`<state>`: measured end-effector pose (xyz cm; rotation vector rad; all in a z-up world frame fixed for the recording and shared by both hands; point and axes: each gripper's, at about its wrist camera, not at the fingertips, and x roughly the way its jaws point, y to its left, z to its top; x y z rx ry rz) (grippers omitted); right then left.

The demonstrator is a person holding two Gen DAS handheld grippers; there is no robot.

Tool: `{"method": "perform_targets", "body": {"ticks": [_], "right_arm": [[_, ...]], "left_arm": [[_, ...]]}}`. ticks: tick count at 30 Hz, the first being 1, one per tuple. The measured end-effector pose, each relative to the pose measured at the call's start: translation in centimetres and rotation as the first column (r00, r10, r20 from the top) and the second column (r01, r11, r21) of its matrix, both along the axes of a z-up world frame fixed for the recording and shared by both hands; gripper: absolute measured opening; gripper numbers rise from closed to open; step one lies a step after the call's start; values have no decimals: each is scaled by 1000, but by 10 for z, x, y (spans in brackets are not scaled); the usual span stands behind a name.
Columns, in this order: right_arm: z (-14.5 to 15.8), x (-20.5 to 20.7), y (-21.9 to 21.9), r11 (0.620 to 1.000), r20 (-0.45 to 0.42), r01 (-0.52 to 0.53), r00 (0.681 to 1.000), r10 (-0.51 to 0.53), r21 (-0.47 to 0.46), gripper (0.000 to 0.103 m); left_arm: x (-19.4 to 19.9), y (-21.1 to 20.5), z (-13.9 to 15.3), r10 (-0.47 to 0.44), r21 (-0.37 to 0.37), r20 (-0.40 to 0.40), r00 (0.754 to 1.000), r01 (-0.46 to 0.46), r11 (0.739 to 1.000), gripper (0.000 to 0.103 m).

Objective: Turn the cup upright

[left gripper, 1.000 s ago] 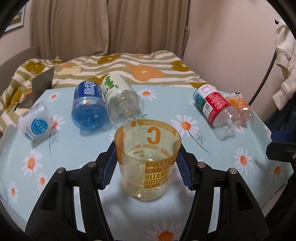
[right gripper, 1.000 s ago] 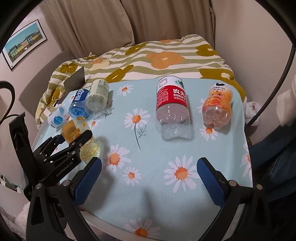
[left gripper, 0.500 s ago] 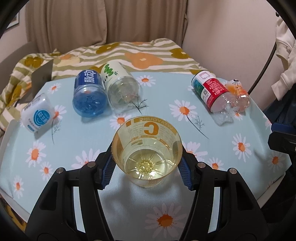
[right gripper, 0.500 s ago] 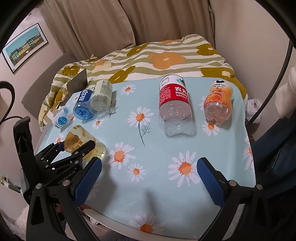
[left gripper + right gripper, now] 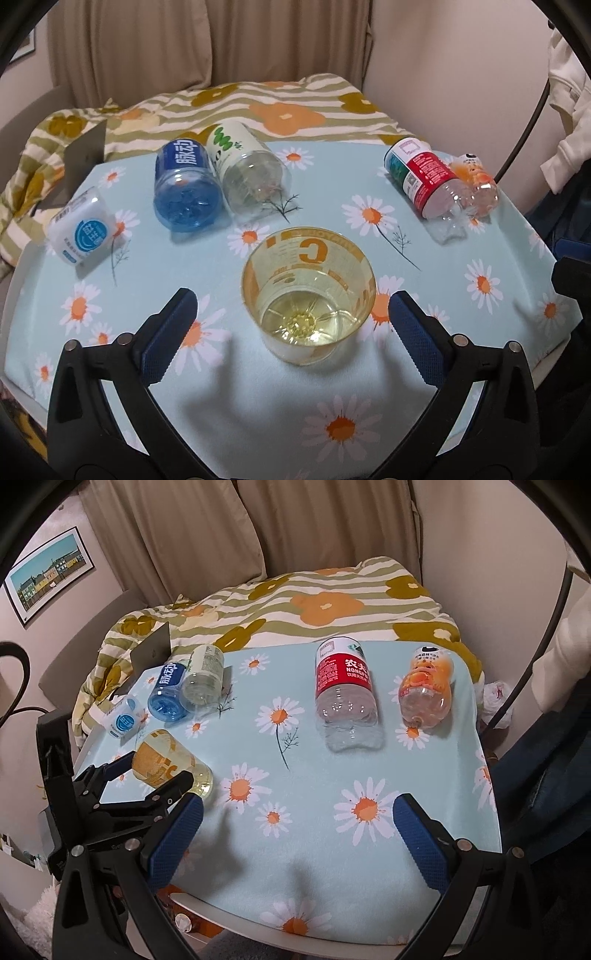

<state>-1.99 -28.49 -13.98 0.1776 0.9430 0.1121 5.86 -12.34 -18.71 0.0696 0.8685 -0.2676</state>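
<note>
A daisy-print blue cloth covers the tabletop [image 5: 110, 332], with a floral striped blanket [image 5: 288, 110] behind. The yellow plastic cup [image 5: 308, 295] stands upright between the left gripper [image 5: 291, 328] jaws, spread wide and clear of it. The right gripper [image 5: 295, 830] jaws also gape, holding nothing.

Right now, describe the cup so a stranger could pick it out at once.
On the daisy-print tablecloth, look at the near edge, between the open fingers of the left gripper. There stands the cup: upright, mouth up, clear yellow plastic with orange lettering and a big C. Everything else on the cloth is a bottle lying on its side.
</note>
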Motion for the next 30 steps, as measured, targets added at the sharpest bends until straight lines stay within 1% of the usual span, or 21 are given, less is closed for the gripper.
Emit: {"method": "perform_targets", "body": {"ticks": [3,6,8,11,13,17,22,25,30], "right_arm": [[8,-3,5,1000,14,7,1000,-7,-3,103],[23,-7,14,1000,30,18,999,-18,-19,103],[34,-9,20,999,33,25,999,-24,-28,103],[55,-13,31,997,43,44,998,-42,-60,103],[66,-15,38,996,41,51,998,-48,-76,103],[79,-20,52,990,17,72,997,-70,-120,103],[84,-32,64,978,9,112,994,-112,-177,103],[84,-39,65,973,7,138,990,-139,-183,103],[88,-45,69,965,34,166,986,-163,-202,103]], "left_arm": [[-5,7,14,9,24,-8,1000,-9,1000,103],[-11,18,31,26,28,-31,999,-25,999,103],[-17,29,50,42,24,-56,998,-40,999,103],[-25,44,75,66,31,-74,995,-63,998,103],[-31,55,93,86,39,-86,993,-83,996,103],[-40,74,115,104,46,-109,989,-99,994,103],[-51,93,131,123,64,-104,987,-117,991,103],[-57,100,133,131,66,-102,986,-125,990,103],[-65,105,132,136,64,-96,986,-130,989,103]]}}
